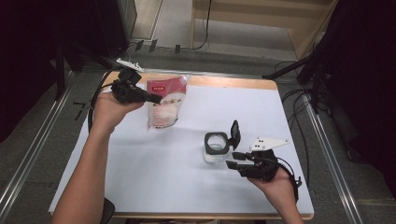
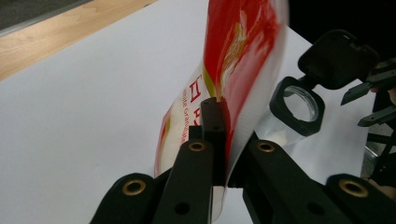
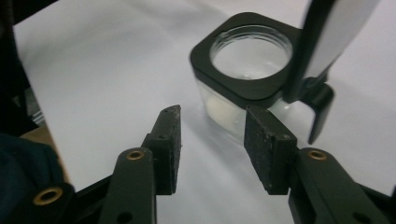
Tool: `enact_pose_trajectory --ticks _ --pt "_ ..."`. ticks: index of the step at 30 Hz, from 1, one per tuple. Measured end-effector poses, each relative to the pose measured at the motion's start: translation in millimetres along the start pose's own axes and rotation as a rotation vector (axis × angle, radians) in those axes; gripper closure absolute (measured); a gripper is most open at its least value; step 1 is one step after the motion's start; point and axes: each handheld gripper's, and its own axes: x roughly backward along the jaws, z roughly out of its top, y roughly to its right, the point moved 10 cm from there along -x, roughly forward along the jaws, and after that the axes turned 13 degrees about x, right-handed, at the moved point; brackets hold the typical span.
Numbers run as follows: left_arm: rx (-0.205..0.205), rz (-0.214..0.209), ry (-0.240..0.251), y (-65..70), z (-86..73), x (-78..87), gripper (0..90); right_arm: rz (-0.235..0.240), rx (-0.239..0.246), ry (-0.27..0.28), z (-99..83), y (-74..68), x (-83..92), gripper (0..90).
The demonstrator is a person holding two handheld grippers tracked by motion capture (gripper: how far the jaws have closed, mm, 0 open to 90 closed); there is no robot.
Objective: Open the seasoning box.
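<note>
In the high view, the left gripper (image 1: 154, 98) sits at about ten o'clock on the white desk (image 1: 140, 172), its jaws clamped on the edge of a red and white pouch (image 1: 164, 103) that hangs from them with its lower end near or on the desk surface. At about four o'clock the right gripper (image 1: 236, 160) is held just beside a clear jar (image 1: 216, 148) with a square black collar, whose flip lid (image 1: 235, 133) stands upright on its hinge. The jar stands well apart from the pouch, toward the desk's centre-right.

In the left gripper view, the two black jaws are pressed together on the pouch (image 2: 243, 60), pinching its thin edge between them. The pouch rises toward twelve o'clock, red print facing out. The jar (image 2: 297, 106) shows at about three o'clock, its lid (image 2: 337, 58) tipped back, with the desk (image 2: 93, 116) behind.

In the right gripper view, the jaws stand partly open with nothing between them. The jar (image 3: 247, 74) stands just beyond the tips at about one o'clock, not touched by either pad, and the raised lid (image 3: 322, 51) stands at its right edge.
</note>
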Motion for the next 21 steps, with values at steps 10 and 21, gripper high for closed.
enact_pose_trajectory --ticks 10,21 --pt "-0.052 -0.030 -0.002 20.5 -6.2 5.7 90.0 0.034 0.034 0.004 14.7 -21.9 -16.1 57.0" --pt "-0.061 -0.069 -0.006 31.7 -12.3 14.8 90.0 0.053 0.051 -0.003 36.9 -35.5 -44.7 57.2"
